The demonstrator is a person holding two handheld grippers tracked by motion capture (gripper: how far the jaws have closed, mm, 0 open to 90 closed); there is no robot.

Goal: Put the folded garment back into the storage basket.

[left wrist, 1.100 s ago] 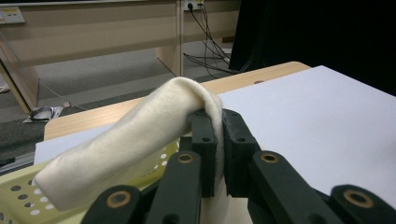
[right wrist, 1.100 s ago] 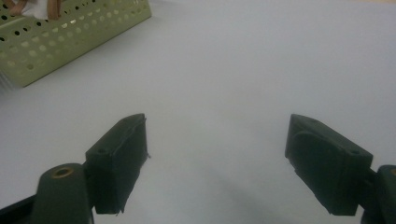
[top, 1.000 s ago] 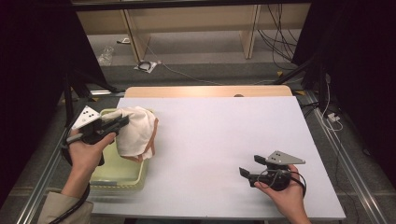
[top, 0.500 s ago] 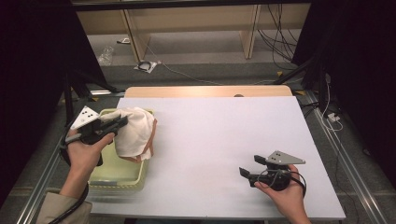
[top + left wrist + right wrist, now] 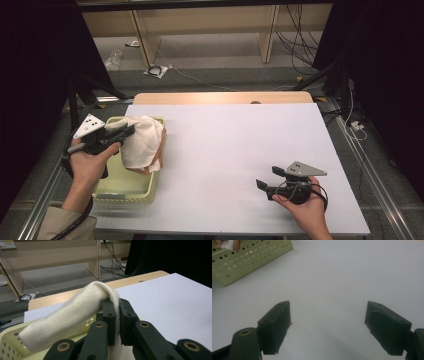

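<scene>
A cream cloth (image 5: 142, 142) hangs over the pale green perforated basket (image 5: 122, 187) at the table's left side. My left gripper (image 5: 127, 131) is shut on the cloth's top fold and holds it lifted above the basket; in the left gripper view the cloth (image 5: 75, 312) drapes leftward from the closed jaws (image 5: 116, 315). A strip of tan lining shows along the cloth's right edge. My right gripper (image 5: 267, 177) rests low near the table's front right, open, with nothing between its fingers (image 5: 275, 325).
The white table top (image 5: 235, 150) spreads between the two grippers. The basket's corner (image 5: 249, 262) shows far off in the right gripper view. Beyond the table's wooden far edge (image 5: 220, 97) lie floor cables and desk legs.
The left gripper has drawn the cloth slightly higher and toward the person. The right gripper has stayed in place.
</scene>
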